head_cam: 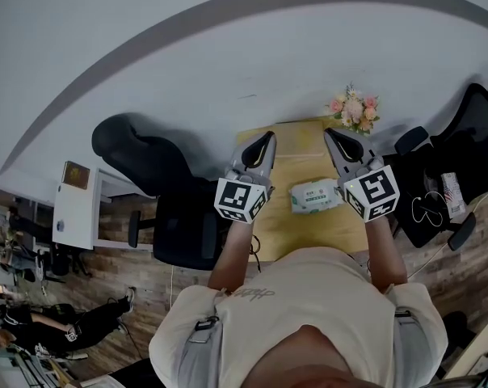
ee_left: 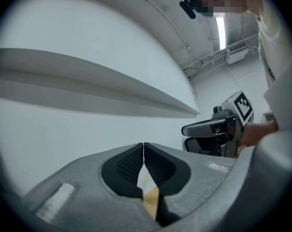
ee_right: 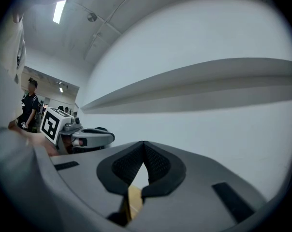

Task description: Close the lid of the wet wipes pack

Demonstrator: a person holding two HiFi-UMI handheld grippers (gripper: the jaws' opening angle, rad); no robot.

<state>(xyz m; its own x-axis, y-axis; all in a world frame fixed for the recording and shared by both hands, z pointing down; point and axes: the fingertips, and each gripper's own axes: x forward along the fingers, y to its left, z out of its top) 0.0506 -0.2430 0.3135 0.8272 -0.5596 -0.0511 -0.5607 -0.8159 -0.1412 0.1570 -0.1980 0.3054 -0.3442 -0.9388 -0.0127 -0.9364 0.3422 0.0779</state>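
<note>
A white wet wipes pack (head_cam: 315, 196) with green print lies on the small wooden table (head_cam: 296, 233), between my two grippers. From the head view I cannot tell how its lid stands. My left gripper (head_cam: 268, 140) is held above the table's left side, jaws shut with nothing between them. My right gripper (head_cam: 330, 134) hovers above the right side, also shut and empty. Both point up toward the white wall. The left gripper view shows its shut tips (ee_left: 143, 145) and the other gripper (ee_left: 223, 129). The right gripper view shows shut tips (ee_right: 144, 144) against the wall.
A bunch of pink flowers (head_cam: 354, 110) stands at the table's far right corner. A black office chair (head_cam: 159, 192) is left of the table, more dark chairs (head_cam: 454, 168) at the right. A white cabinet (head_cam: 76, 208) stands further left. A person (ee_right: 27, 105) is in the background.
</note>
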